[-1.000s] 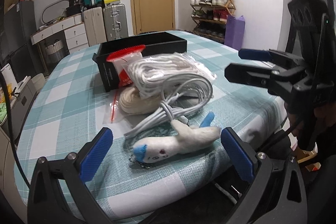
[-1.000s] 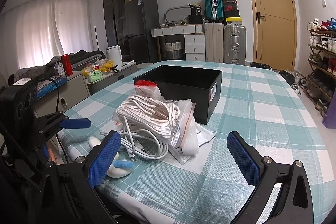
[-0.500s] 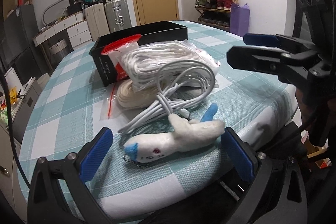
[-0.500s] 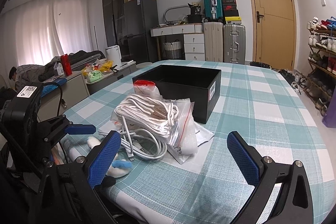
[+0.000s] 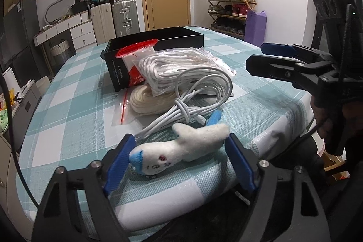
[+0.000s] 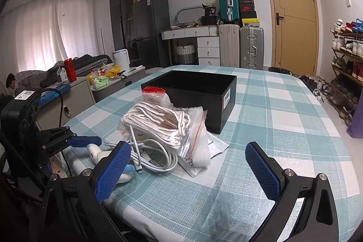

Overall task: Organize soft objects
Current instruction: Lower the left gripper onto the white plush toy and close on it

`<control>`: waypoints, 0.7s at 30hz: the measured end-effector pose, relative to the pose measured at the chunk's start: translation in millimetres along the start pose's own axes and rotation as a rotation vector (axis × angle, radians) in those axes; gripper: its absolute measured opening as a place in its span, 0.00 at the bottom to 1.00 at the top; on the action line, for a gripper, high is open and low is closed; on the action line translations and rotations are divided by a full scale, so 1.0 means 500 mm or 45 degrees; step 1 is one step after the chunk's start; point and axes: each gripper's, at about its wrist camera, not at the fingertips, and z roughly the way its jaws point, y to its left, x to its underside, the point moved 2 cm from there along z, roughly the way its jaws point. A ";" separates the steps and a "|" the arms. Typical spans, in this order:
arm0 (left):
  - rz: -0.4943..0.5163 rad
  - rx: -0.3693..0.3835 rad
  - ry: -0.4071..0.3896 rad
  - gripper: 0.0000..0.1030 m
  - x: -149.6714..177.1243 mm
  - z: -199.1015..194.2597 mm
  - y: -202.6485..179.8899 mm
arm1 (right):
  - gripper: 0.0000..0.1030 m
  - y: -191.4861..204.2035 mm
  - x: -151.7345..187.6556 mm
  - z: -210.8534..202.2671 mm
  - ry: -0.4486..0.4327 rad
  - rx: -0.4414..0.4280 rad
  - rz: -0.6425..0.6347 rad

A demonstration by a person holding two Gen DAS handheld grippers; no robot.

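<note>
Left wrist view: left gripper [image 5: 179,159] has its blue pads on both ends of the plush toy [image 5: 179,147], w/ the head end at one pad and the tail at the other; looks clamped, though contact at the tail side is hard to confirm. Toy lies on the checked tablecloth [image 5: 68,110] at the table's near edge, just in front of the white cable bundle [image 5: 199,94], well short of the black box [image 6: 192,92]. Bagged cord [image 6: 158,119] sits between cable and box. Right gripper [image 6: 186,170] is spread wide, holding nothing, beside the toy.
</note>
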 end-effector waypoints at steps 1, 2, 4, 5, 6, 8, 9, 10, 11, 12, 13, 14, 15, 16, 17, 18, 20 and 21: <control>0.002 0.005 -0.005 0.70 0.001 -0.003 0.002 | 1.00 0.000 0.000 0.000 0.000 0.000 0.001; -0.002 0.008 -0.006 0.68 0.003 -0.005 0.006 | 1.00 0.000 0.000 0.000 -0.001 -0.001 0.001; -0.017 0.014 -0.005 0.65 0.006 -0.008 0.013 | 1.00 0.000 0.000 0.000 0.000 -0.001 0.001; -0.024 0.020 -0.003 0.64 0.008 -0.008 0.015 | 1.00 0.000 0.000 0.000 0.000 -0.002 0.002; -0.025 0.026 0.001 0.61 0.009 -0.009 0.016 | 1.00 0.000 0.000 0.000 0.002 -0.002 0.003; -0.013 0.035 0.000 0.58 0.010 -0.010 0.015 | 1.00 0.000 0.000 -0.001 0.002 -0.005 0.003; -0.006 0.042 0.000 0.57 0.009 -0.011 0.013 | 1.00 0.001 0.000 -0.001 0.003 -0.006 0.002; -0.004 0.053 -0.001 0.57 0.009 -0.013 0.012 | 1.00 0.002 0.000 -0.001 0.004 -0.005 0.001; -0.003 0.069 -0.002 0.57 0.009 -0.014 0.011 | 1.00 0.002 0.000 -0.001 0.004 -0.005 0.001; -0.003 0.092 -0.003 0.57 0.008 -0.015 0.011 | 1.00 0.002 0.000 -0.001 0.005 -0.006 0.003; -0.001 0.108 -0.002 0.57 0.007 -0.015 0.011 | 1.00 0.002 0.000 -0.001 0.004 -0.006 0.003; 0.005 0.122 0.004 0.57 0.007 -0.015 0.010 | 1.00 0.002 0.000 -0.001 0.004 -0.006 0.002; 0.020 0.137 0.014 0.57 0.007 -0.012 0.007 | 1.00 0.002 0.000 -0.001 0.004 -0.007 0.002; 0.031 0.140 0.020 0.57 0.007 -0.011 0.003 | 1.00 0.003 0.000 -0.002 0.006 -0.009 0.003; 0.042 0.145 0.029 0.57 0.006 -0.007 0.000 | 1.00 0.003 0.001 -0.002 0.007 -0.012 0.003; 0.049 0.147 0.032 0.57 0.006 -0.006 -0.002 | 1.00 0.004 0.001 0.000 0.008 -0.013 0.003; 0.069 0.140 0.043 0.57 0.005 -0.001 -0.006 | 1.00 0.004 0.001 0.001 0.010 -0.015 0.002; 0.080 0.134 0.049 0.57 0.005 0.003 -0.008 | 1.00 0.005 0.001 0.001 0.011 -0.016 0.003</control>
